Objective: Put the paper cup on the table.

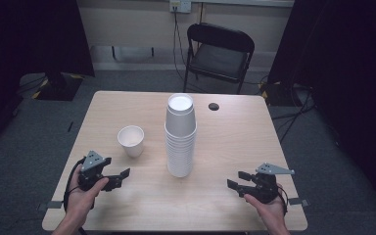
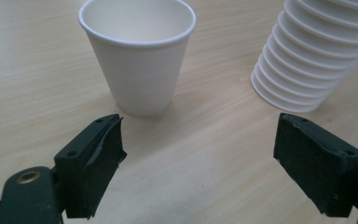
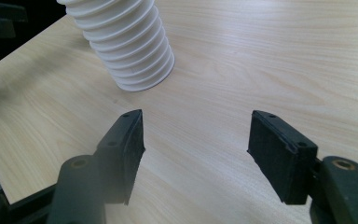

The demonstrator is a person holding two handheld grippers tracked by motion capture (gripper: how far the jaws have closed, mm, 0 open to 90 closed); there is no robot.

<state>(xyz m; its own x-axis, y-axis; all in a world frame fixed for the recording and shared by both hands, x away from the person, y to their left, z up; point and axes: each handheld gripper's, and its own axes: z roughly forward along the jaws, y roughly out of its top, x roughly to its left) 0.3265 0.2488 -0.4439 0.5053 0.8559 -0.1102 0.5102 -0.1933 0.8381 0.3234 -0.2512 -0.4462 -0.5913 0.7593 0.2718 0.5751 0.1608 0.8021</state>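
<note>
The left gripper (image 1: 119,177) hung empty near the front edge of the surface (image 1: 235,147), jaws wide apart; the right gripper (image 1: 239,180) likewise stood open, holding nothing; the single cup (image 1: 131,140) stood upright just ahead of the left gripper, clearly the nearer hand; the tall cup stack (image 1: 180,135) rose between both, farther in

Dim room, dark corners, soft overhead light on table (image 1: 225,147), faint shadows, slightly soft gripper views
</note>
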